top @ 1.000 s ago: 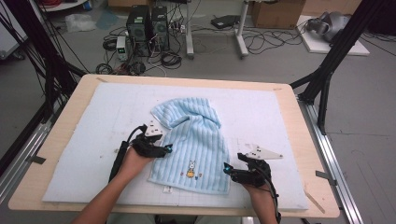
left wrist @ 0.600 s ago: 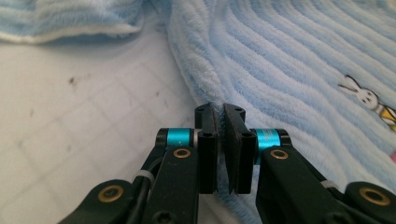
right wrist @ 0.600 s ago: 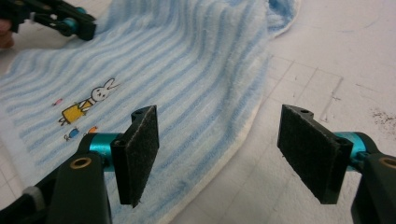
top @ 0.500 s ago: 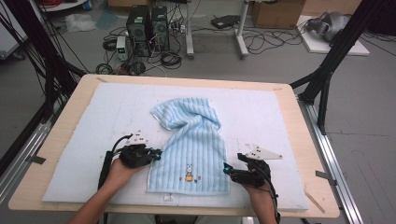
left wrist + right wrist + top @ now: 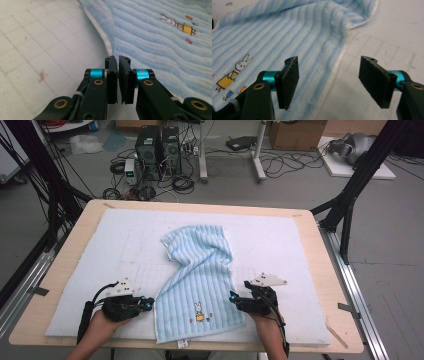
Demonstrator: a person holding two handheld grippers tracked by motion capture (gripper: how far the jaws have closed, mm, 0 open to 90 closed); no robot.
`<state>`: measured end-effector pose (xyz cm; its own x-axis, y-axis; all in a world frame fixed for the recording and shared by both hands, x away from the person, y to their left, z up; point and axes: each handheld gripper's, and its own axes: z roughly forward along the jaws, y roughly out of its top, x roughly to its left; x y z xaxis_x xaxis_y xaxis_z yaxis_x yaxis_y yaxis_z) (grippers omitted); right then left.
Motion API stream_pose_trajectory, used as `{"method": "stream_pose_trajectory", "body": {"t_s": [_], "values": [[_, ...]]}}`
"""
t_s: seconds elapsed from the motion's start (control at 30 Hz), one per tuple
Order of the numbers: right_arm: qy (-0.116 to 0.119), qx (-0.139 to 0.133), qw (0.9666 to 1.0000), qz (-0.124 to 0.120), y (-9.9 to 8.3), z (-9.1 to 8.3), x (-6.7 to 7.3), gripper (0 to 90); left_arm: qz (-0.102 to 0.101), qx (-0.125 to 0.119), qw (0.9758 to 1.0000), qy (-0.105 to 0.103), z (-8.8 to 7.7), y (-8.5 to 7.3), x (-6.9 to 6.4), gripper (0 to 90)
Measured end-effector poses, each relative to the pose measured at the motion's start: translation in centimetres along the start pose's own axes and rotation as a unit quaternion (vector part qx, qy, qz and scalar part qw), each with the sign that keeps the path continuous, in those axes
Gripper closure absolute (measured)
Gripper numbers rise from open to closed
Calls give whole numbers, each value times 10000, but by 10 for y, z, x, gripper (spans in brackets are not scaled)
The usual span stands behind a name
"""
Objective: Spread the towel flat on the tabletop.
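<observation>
Towel (image 5: 200,285), one, lies on the worktop (image 5: 320,245) pad, its near hem cut off by the pad's edge. Left gripper (image 5: 148,304), at its 9 o'clock, has jaws together and empty. Right gripper (image 5: 233,296), at 3 o'clock, has just been closing, jaws apart astride the towel's edge.

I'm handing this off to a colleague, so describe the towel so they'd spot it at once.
On the wooden table lies a white foam mat; the towel sits at its middle, running toward the near edge. It is light blue, ribbed, bunched at the far end, with a small rabbit picture near the front.
</observation>
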<state>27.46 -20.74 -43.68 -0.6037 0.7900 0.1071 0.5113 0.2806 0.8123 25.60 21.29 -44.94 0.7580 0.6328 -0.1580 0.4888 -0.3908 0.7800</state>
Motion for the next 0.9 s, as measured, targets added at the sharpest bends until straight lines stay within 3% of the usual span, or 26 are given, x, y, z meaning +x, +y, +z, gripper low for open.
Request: {"method": "stream_pose_trajectory", "body": {"t_s": [0.13, 0.2, 0.27, 0.37, 0.47, 0.63, 0.8, 0.9], "values": [[37, 205, 9996, -184, 7, 16, 7, 465, -137, -159, 9995, 235, -2, 2, 5, 732], [105, 444, 9986, -286, 9, 30, 11, 518, -223, -282, 9988, 327, -3, 5, 8, 653], [-10, 526, 9978, -394, 9, 38, 16, 558, -338, -396, 9978, 417, -2, 10, 12, 594], [47, 547, 9977, -385, 10, 37, 16, 739, -508, -548, 9958, 522, 3, 19, 18, 518], [241, 657, 9966, -425, 8, 32, 16, 844, -661, -686, 9940, 537, 6, 28, 24, 457], [589, 839, 9931, -575, 1, 17, 22, 855, -853, -854, 9911, 553, 8, 38, 37, 414], [1020, 988, 9875, -678, -14, -5, 30, 856, -868, -806, 9913, 575, 15, 47, 46, 415], [1108, 1050, 9857, -718, -21, -18, 34, 847, -899, -757, 9911, 626, 25, 51, 50, 417]]}}
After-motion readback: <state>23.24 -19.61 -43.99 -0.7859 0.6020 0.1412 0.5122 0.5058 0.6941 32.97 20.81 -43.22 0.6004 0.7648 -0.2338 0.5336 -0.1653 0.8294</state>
